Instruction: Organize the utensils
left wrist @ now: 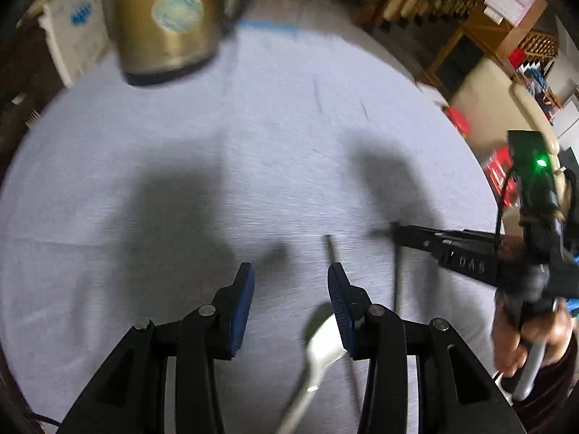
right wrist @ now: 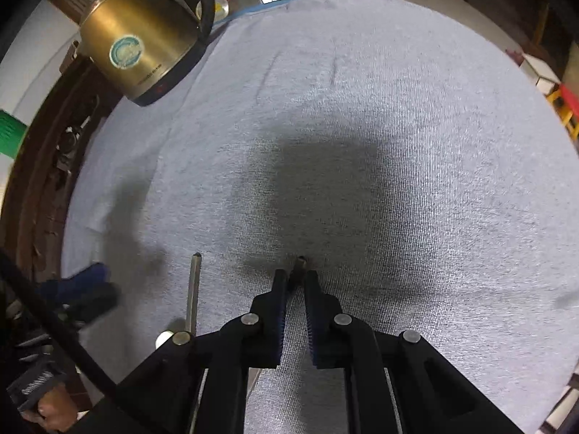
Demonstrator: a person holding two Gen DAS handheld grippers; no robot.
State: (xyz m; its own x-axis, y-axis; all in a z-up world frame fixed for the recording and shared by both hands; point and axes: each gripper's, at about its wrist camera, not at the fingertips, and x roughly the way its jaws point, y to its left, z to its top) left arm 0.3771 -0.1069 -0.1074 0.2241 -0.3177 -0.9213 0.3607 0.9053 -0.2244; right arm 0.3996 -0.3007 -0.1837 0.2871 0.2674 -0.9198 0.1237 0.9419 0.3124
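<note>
A white spoon (left wrist: 322,340) lies on the grey cloth (left wrist: 275,137) beside my left gripper's right finger. A thin dark chopstick (left wrist: 334,264) lies next to it, partly hidden by that finger. My left gripper (left wrist: 291,275) is open and empty just above the cloth. My right gripper (right wrist: 295,278) is shut on the end of a second dark chopstick (right wrist: 299,266), its tip touching the cloth. That chopstick also shows in the left wrist view (left wrist: 398,267), hanging from the right gripper (left wrist: 396,231). The first chopstick (right wrist: 193,289) shows left of the right gripper.
A brass-coloured electric kettle (left wrist: 166,21) stands at the far left of the cloth, also in the right wrist view (right wrist: 141,43). A white box (left wrist: 76,39) sits beside it. Shelves and furniture lie beyond the table's far and right edges.
</note>
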